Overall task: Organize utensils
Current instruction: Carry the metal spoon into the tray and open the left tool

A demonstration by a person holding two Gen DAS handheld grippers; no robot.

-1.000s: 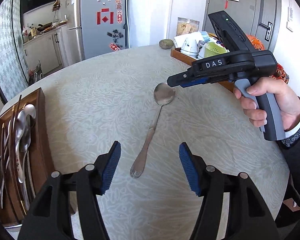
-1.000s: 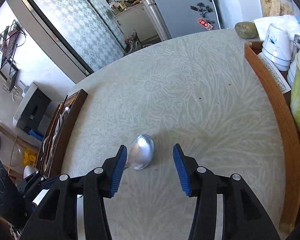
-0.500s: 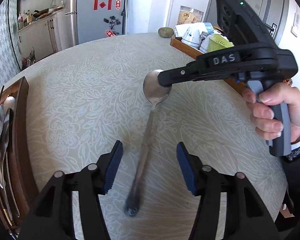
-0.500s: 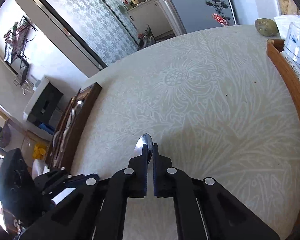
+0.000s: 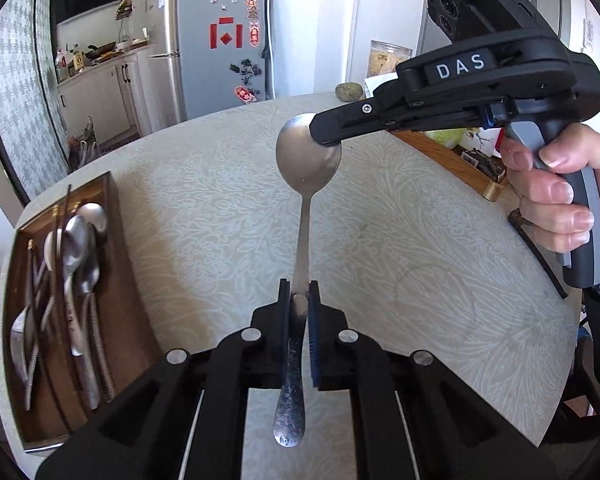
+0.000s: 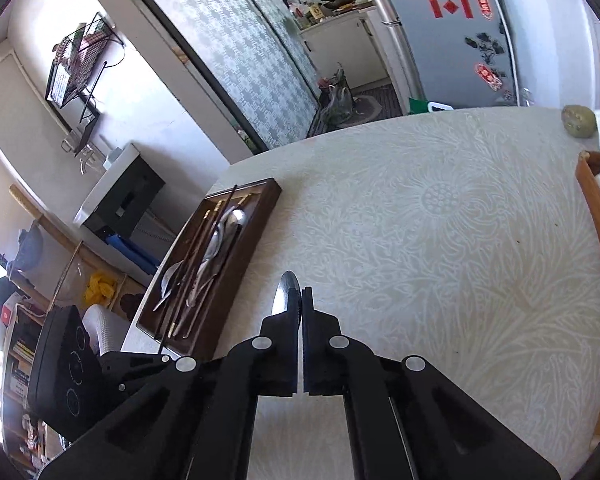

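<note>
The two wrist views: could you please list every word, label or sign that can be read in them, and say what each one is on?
"DAS": white letters on the right gripper, on a plate on its black body.
Red decorations and magnets on the fridge: characters too small to read.
Label in the tray at the table's right edge: too blurred to read.
Jar behind the table: no legible text.

A tarnished metal spoon [image 5: 306,168] held level above the table, bowl away.
</note>
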